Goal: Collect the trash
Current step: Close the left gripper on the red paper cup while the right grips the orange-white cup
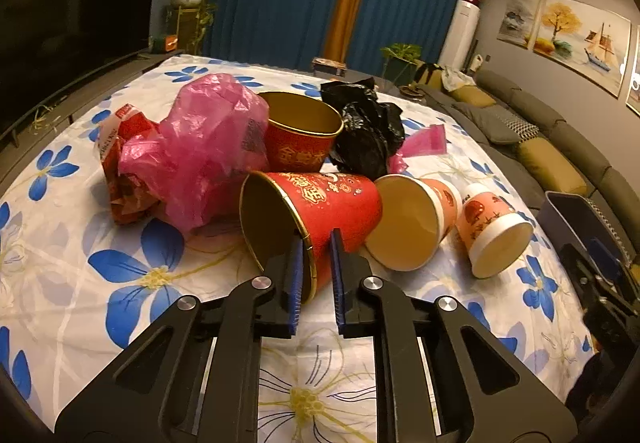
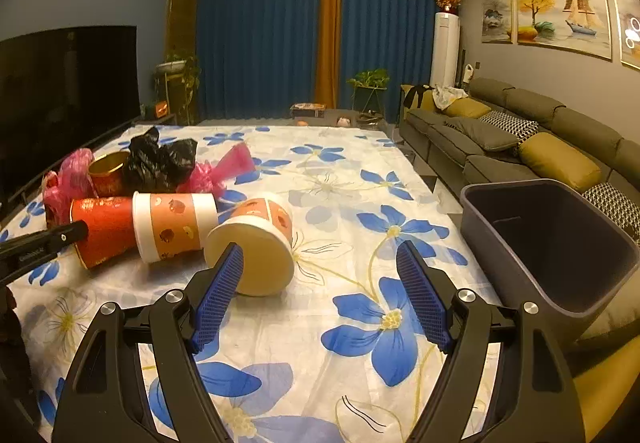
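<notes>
We see the left claw (image 1: 314, 243) clenched on the red cup's (image 1: 336, 203) rim; the right claw (image 2: 320, 263) gapes — bin (image 2: 560, 243) cut off.

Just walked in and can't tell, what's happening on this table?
A person is clearing trash with handheld tongs. The left tongs have closed on the rim of a tipped red cup. The right tongs hang open by a tipped white cup, not gripping it. More cups and crumpled bags lie behind. The grey bin at the table's right looks empty.
</notes>
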A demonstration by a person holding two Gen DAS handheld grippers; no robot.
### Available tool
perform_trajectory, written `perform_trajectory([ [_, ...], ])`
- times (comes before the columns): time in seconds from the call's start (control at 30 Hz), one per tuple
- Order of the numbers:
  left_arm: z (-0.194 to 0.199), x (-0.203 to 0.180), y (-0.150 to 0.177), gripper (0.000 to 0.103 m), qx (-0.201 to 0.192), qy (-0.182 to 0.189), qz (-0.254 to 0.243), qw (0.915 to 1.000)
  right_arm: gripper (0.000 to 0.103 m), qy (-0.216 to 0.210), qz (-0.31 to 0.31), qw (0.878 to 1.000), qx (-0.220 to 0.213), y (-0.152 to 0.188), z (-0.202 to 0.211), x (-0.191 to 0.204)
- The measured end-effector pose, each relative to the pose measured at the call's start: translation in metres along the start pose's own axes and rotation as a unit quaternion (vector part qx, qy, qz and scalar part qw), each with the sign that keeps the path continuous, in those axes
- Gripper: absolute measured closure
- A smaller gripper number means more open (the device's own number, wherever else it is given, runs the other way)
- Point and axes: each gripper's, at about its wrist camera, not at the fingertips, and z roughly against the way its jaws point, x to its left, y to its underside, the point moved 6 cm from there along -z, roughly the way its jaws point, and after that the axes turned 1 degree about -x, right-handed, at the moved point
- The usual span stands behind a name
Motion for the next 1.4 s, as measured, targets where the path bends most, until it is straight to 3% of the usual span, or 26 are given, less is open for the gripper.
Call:
perform_trajectory([
  [0.23,0.008,-0.012,0.002,0.101,-0.01,0.016,-0.016,0.9997,0.032,-0.01,0.021,1.0,0.021,0.001,-0.017,0.014],
  [0.4,0.021,-0.02,0.001,0.101,-0.024,0.03,-0.028,0.9989,0.037,-0.016,0.026,0.999,0.036,-0.001,-0.03,0.018],
  [0.8,0.042,-0.027,0.0,0.101,-0.04,0.059,-0.041,0.9966,0.067,-0.022,0.043,0.997,0.061,-0.005,-0.054,0.029],
  [0.87,0.043,-0.027,0.0,0.101,-0.042,0.06,-0.041,0.9964,0.076,-0.023,0.047,0.997,0.063,-0.004,-0.055,0.031],
  [1.17,0.051,-0.028,-0.001,0.101,-0.049,0.063,-0.043,0.9959,0.098,-0.02,0.05,0.997,0.052,-0.004,-0.049,0.029],
  [1.4,0.061,-0.034,-0.004,0.101,-0.06,0.066,-0.05,0.9948,0.099,-0.02,0.032,0.999,0.036,-0.006,-0.035,0.019],
])
